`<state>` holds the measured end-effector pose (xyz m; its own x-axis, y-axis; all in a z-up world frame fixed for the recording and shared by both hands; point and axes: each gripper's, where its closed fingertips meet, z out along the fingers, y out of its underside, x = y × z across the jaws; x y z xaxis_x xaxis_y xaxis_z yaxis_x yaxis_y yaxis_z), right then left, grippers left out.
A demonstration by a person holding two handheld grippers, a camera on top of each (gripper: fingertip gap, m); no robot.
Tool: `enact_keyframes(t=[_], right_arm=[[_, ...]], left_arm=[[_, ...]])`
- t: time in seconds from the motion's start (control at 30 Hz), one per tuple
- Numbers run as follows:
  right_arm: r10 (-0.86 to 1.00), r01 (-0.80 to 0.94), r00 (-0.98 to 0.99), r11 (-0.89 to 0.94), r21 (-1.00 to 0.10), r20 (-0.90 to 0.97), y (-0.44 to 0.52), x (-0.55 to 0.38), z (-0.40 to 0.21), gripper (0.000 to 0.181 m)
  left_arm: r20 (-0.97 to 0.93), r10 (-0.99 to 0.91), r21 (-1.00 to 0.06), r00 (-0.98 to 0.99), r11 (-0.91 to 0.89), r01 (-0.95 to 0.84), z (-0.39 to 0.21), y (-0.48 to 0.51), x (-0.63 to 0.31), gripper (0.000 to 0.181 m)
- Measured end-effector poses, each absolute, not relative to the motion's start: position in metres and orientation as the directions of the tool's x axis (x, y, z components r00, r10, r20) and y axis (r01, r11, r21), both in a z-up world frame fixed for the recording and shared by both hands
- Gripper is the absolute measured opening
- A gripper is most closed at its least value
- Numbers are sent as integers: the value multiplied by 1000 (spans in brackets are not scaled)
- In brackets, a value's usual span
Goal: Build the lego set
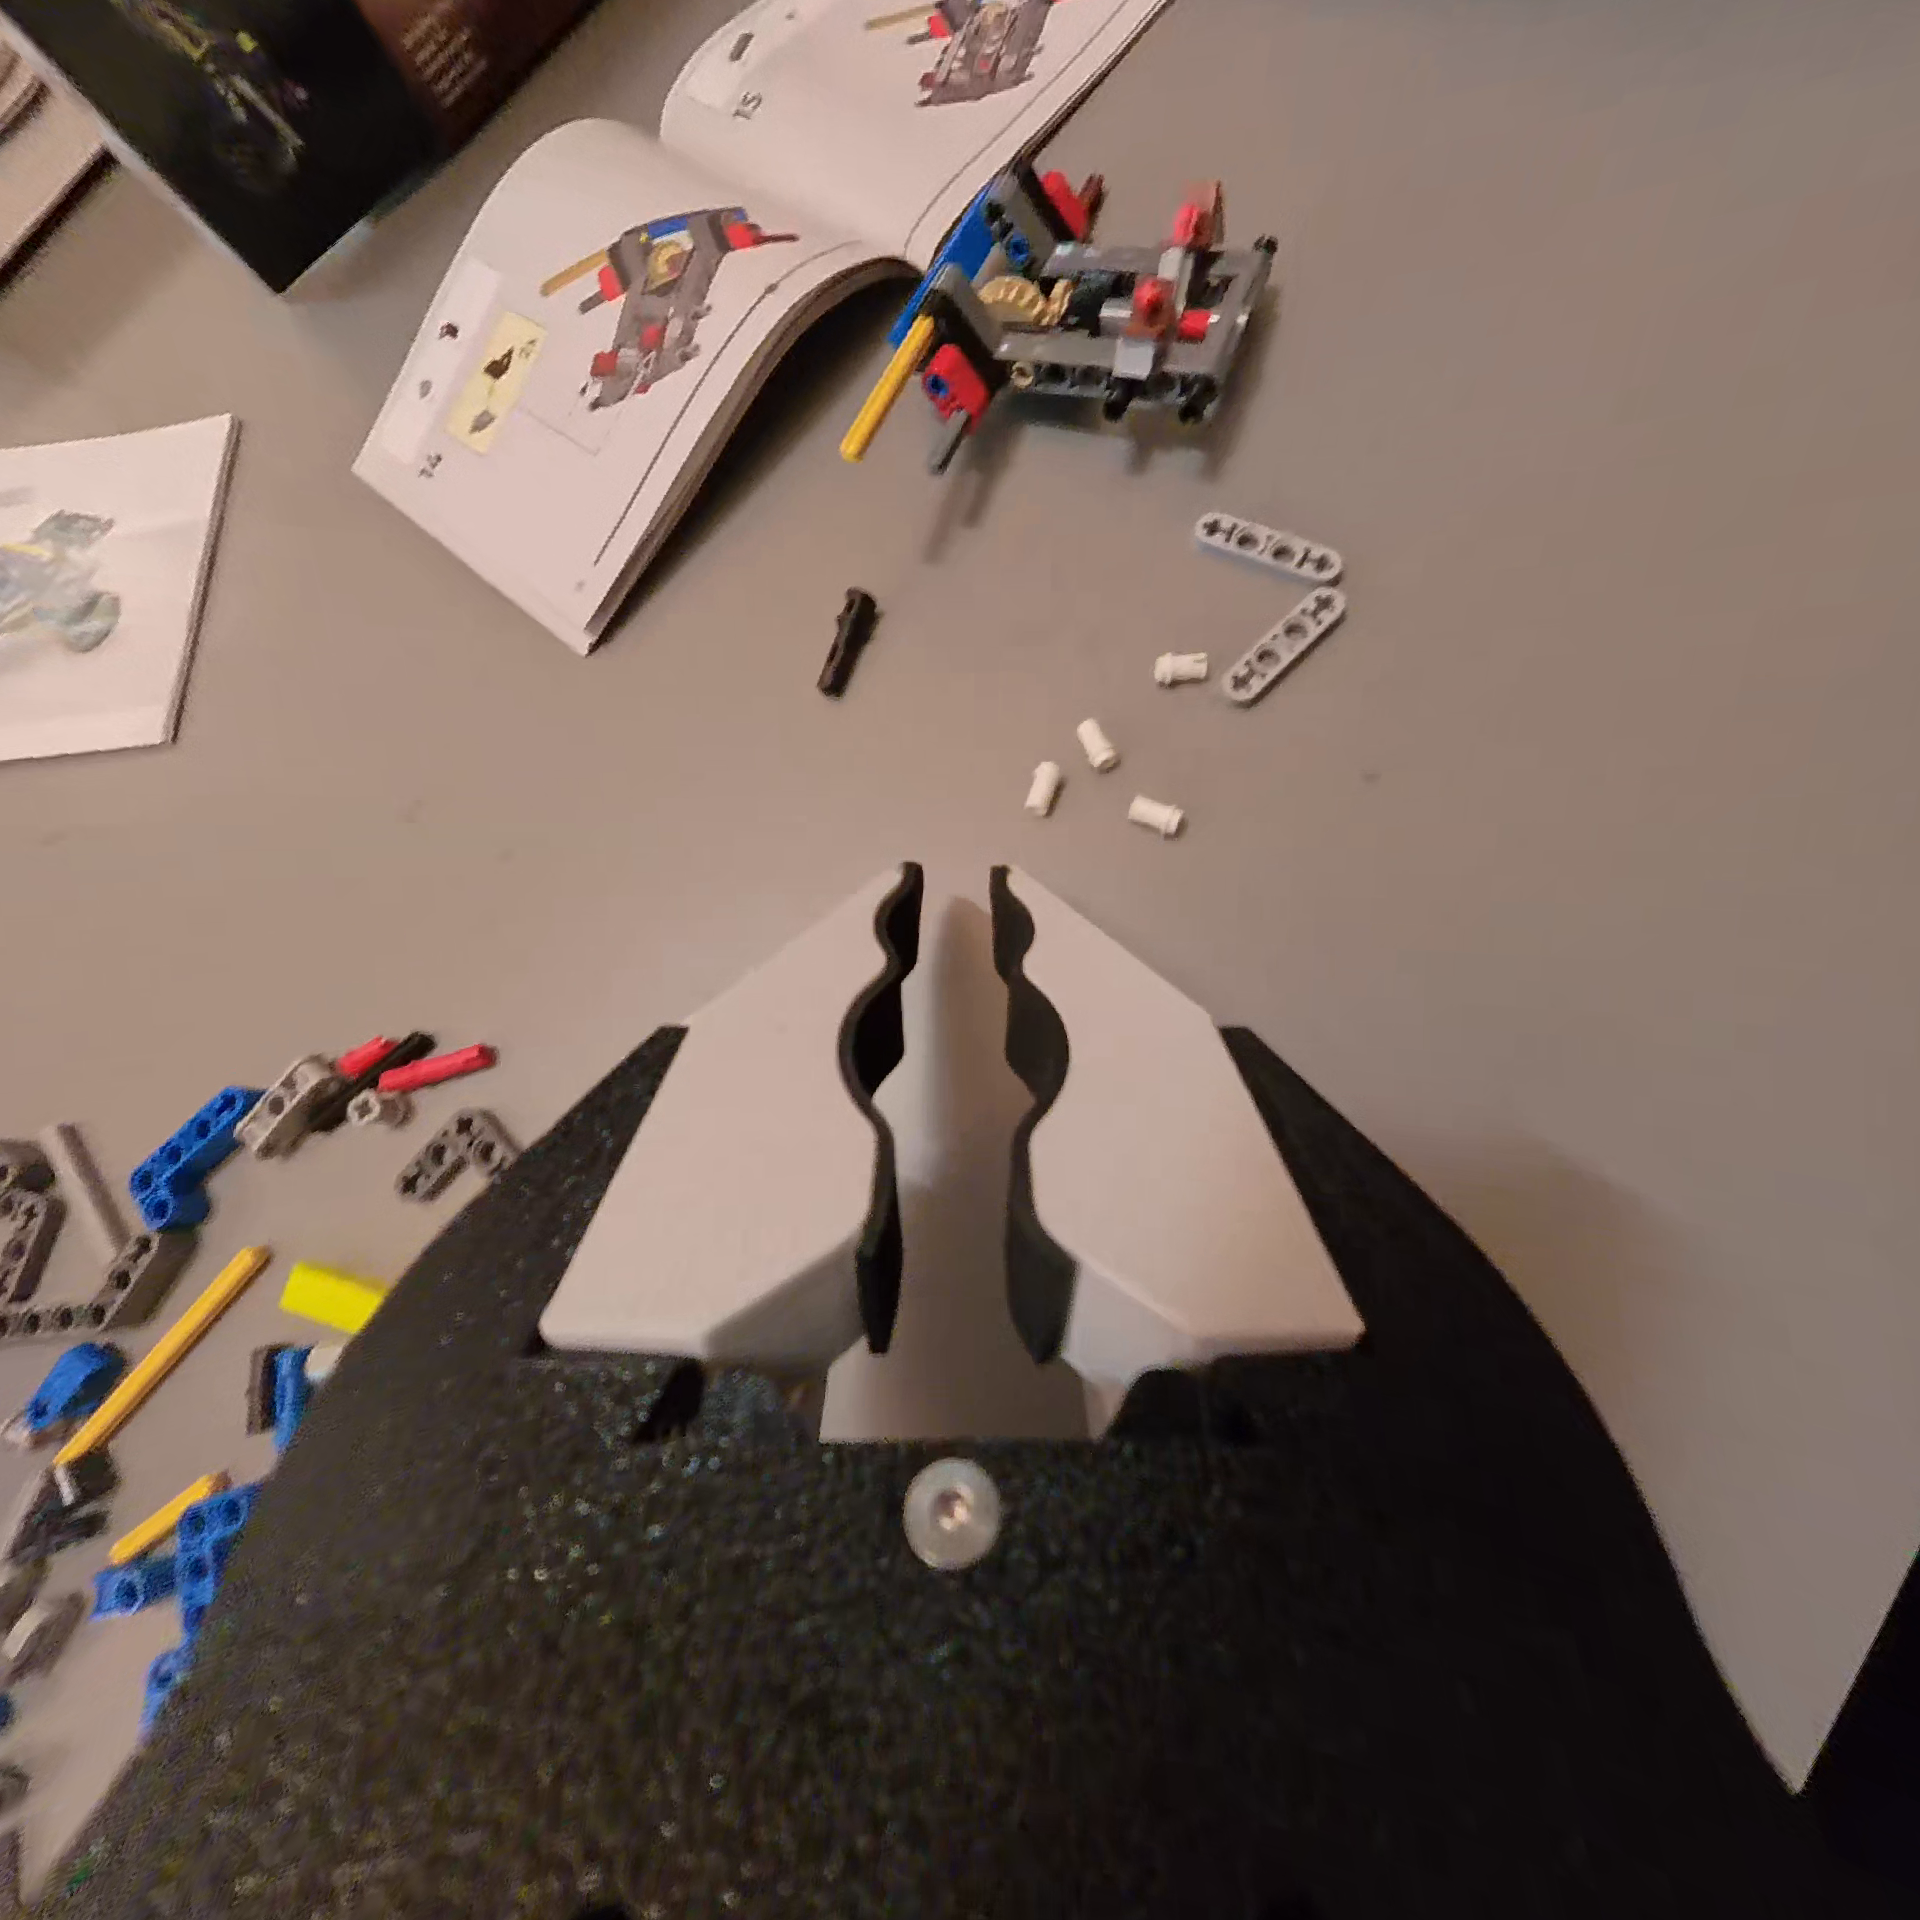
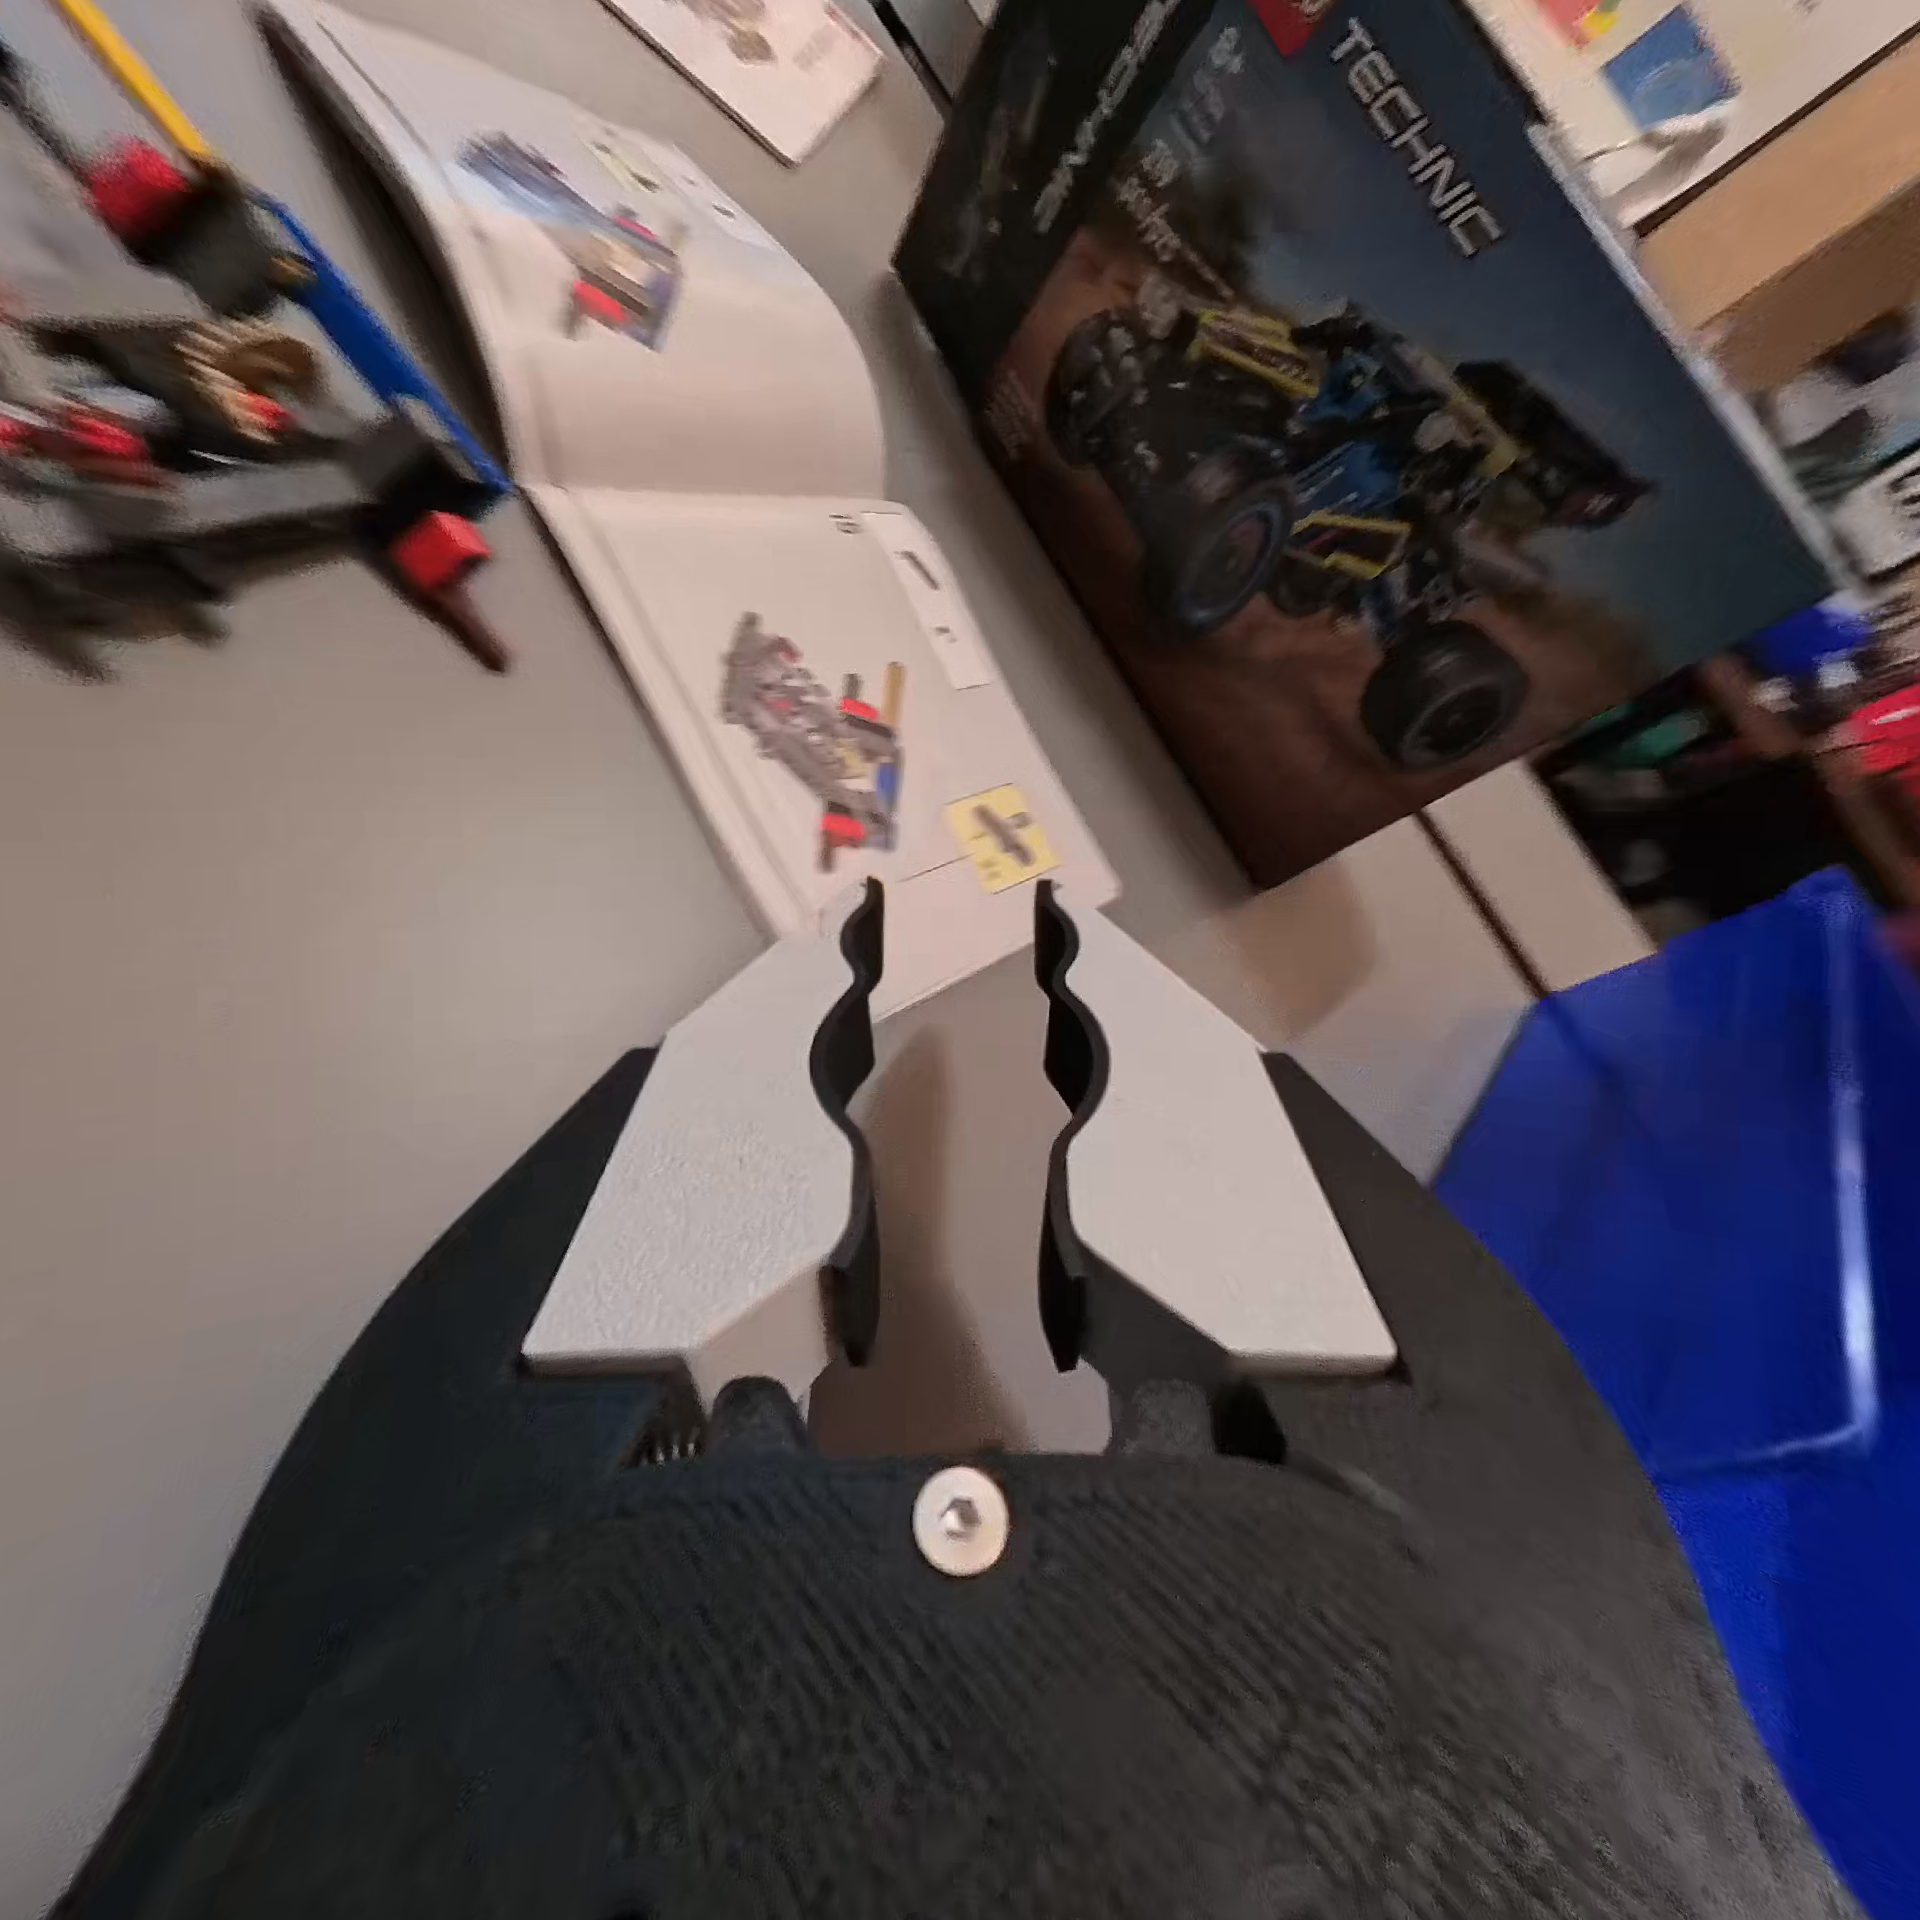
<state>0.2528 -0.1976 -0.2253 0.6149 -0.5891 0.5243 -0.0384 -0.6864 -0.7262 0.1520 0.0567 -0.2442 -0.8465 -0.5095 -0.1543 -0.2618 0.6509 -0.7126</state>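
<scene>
The part-built lego model [image 1: 1091,301], grey with red, blue and a yellow axle, sits on the grey table [image 1: 1558,831] by the open instruction booklet [image 1: 644,343]. A black pin [image 1: 847,641], several white pins [image 1: 1099,744] and two grey thin liftarms [image 1: 1268,543] lie between the model and my left gripper [image 1: 954,878]. That gripper is empty, its jaws a small gap apart, above the table. My right gripper [image 2: 958,894] is open and empty over the booklet's near corner [image 2: 831,727]. The model [image 2: 208,416] is blurred at the upper left there.
A pile of loose blue, grey, red and yellow pieces [image 1: 187,1299] lies at the left. A second booklet [image 1: 94,592] lies beside it. The set's box [image 2: 1351,416] stands behind the open booklet. A blue bin [image 2: 1714,1195] is close on the right. There is about 30 cm between the tips of the two grippers. The left tips stand about 6 cm off the black pin [image 1: 847,641].
</scene>
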Motion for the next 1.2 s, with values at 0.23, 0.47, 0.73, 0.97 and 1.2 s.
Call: enact_keyframes(t=[0.23, 0.47, 0.73, 0.97, 1.2], right_arm=[[-564, -149, 794, -545, -825, 228, -172, 183, -222, 34], [-513, -204, 838, -610, -766, 186, -163, 165, -240, 24], [-478, -217, 867, -615, -758, 140, -143, 151, -247, 9], [-532, -233, 830, -606, -761, 169, -142, 155, -250, 0], [-599, -285, 776, -613, -736, 198, -152, 161, -255, 0]], left_arm=[[-152, -522, -783, -839, 581, -220, -229, 37, 166, 8], [-182, -542, -791, -821, 577, -205, -222, 25, 176, 7], [-236, -514, -788, -825, 598, -147, -219, 25, 177, 5], [-255, -473, -826, -843, 560, -64, -201, 17, 195, 5], [-249, -421, -850, -872, 527, -11, -181, 5, 212, 5]])
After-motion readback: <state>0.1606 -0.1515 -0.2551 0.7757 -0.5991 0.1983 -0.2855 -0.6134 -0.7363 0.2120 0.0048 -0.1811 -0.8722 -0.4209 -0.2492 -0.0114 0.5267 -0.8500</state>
